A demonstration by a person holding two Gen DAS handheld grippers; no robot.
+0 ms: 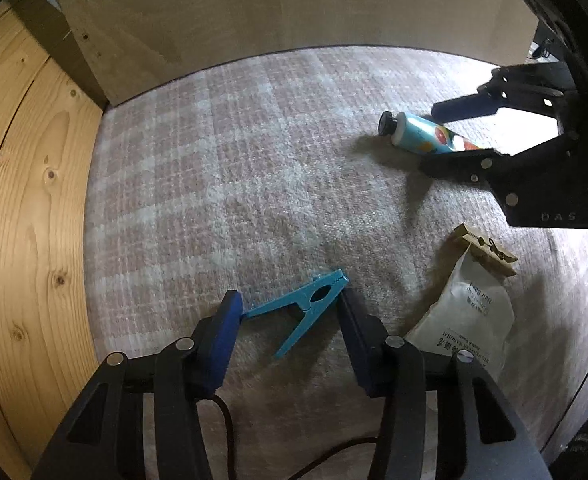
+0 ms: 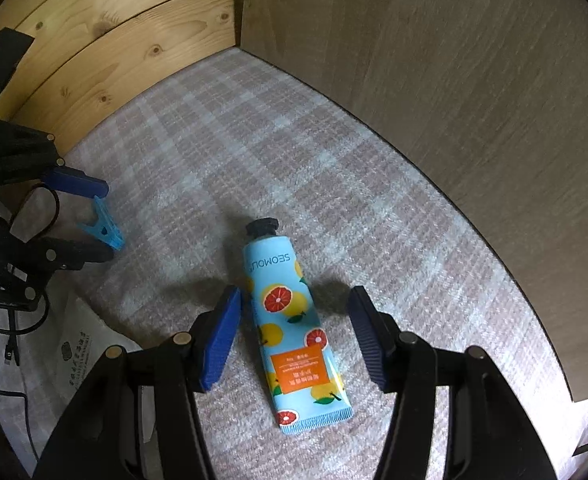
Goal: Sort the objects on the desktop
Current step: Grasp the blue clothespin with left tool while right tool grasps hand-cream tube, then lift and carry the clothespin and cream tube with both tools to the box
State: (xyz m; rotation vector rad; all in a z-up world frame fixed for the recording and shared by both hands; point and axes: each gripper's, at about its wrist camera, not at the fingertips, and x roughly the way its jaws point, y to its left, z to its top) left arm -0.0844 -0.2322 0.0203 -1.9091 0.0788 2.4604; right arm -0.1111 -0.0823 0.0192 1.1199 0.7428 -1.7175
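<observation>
A teal plastic clothes peg (image 1: 306, 307) lies on the checked cloth between the blue pads of my open left gripper (image 1: 289, 304); its handle tip touches the left pad. It also shows in the right wrist view (image 2: 103, 227). A light blue hand cream tube (image 2: 289, 320) with orange fruit print and a black cap lies flat between the fingers of my open right gripper (image 2: 296, 300), untouched. The tube also shows in the left wrist view (image 1: 426, 136), with the right gripper (image 1: 438, 138) around it.
A white paper pouch (image 1: 466, 312) closed with a wooden peg (image 1: 486, 250) lies right of the left gripper. A pine board wall (image 1: 25, 200) stands at the left and a wood panel (image 2: 474, 80) at the back. Black cables (image 1: 225, 412) trail under the left gripper.
</observation>
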